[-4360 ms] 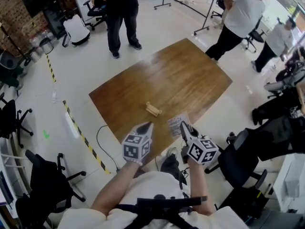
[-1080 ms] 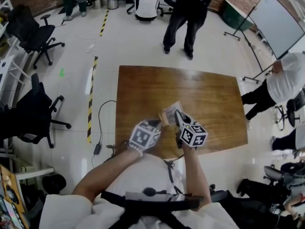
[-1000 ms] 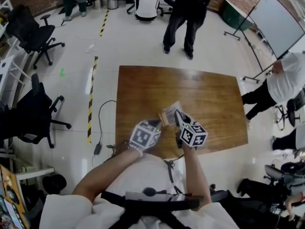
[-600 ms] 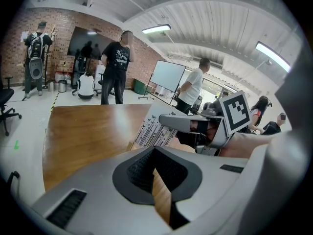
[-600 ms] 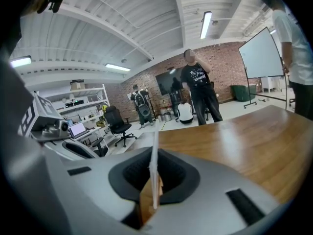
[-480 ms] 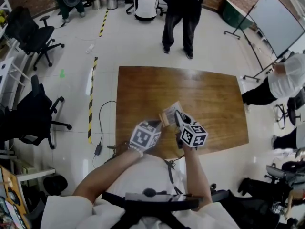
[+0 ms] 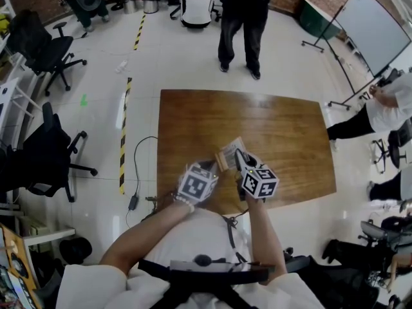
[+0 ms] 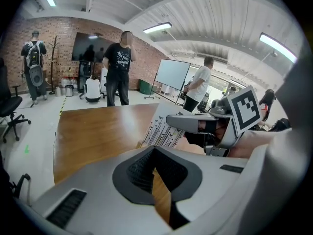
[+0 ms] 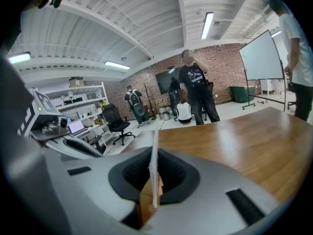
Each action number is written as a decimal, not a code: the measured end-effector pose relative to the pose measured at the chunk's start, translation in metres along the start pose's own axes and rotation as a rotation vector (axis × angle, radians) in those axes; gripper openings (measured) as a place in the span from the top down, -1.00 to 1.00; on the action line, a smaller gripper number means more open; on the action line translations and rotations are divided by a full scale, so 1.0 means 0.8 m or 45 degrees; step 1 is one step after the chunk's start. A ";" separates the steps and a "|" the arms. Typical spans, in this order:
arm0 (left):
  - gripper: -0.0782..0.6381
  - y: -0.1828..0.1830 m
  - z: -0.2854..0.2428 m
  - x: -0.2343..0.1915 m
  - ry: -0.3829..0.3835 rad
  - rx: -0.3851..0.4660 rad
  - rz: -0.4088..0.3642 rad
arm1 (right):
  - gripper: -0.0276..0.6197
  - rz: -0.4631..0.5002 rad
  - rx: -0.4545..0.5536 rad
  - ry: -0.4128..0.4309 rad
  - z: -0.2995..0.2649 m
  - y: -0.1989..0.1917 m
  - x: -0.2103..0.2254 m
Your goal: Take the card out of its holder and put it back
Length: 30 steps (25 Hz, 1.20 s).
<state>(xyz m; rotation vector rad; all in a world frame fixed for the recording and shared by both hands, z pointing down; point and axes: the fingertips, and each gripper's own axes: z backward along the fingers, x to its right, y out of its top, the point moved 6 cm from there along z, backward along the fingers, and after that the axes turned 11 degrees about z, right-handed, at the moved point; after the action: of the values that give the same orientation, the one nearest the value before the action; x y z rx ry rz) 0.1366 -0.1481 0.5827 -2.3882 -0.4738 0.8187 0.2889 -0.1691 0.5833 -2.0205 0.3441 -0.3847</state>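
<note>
Both grippers meet over the near edge of the wooden table (image 7: 270, 127). My right gripper (image 7: 238, 154) is shut on a white printed card (image 7: 230, 150), which stands edge-on between its jaws in the right gripper view (image 9: 154, 155). In the left gripper view the card (image 8: 164, 126) slants up from the right gripper (image 8: 171, 121). My left gripper (image 7: 209, 167) is shut on the small light wooden holder (image 8: 161, 199). The holder's block (image 9: 145, 202) shows right under the card's lower edge, and whether the card sits in its slot is hidden.
A person in black (image 7: 246, 18) stands beyond the table's far edge and another in white (image 7: 386, 111) is at the right. Office chairs (image 7: 38, 40) stand at the left, beside yellow-black floor tape (image 7: 122, 140). A whiteboard (image 7: 373, 34) stands at the back right.
The holder lay on the table in the oldest frame; now it is off the table in the left gripper, close to the card. Over the last second the grippers barely moved.
</note>
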 end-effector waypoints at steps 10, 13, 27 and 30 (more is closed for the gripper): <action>0.79 0.009 0.009 -0.001 0.029 0.069 -0.046 | 0.85 0.015 -0.044 -0.011 -0.013 -0.018 -0.006; 0.79 0.011 0.009 -0.003 0.034 0.074 -0.039 | 0.84 0.007 -0.059 -0.009 -0.018 -0.024 -0.006; 0.79 0.004 0.011 -0.003 0.022 0.064 -0.018 | 0.83 0.018 -0.139 -0.011 -0.035 -0.053 -0.008; 0.79 0.002 0.014 -0.003 0.015 0.065 -0.018 | 0.82 0.021 -0.134 -0.027 -0.034 -0.056 -0.009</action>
<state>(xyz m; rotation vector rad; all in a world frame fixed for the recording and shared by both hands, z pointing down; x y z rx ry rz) 0.1276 -0.1462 0.5752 -2.3394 -0.4591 0.8004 0.2744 -0.1676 0.6340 -2.1212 0.3746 -0.3406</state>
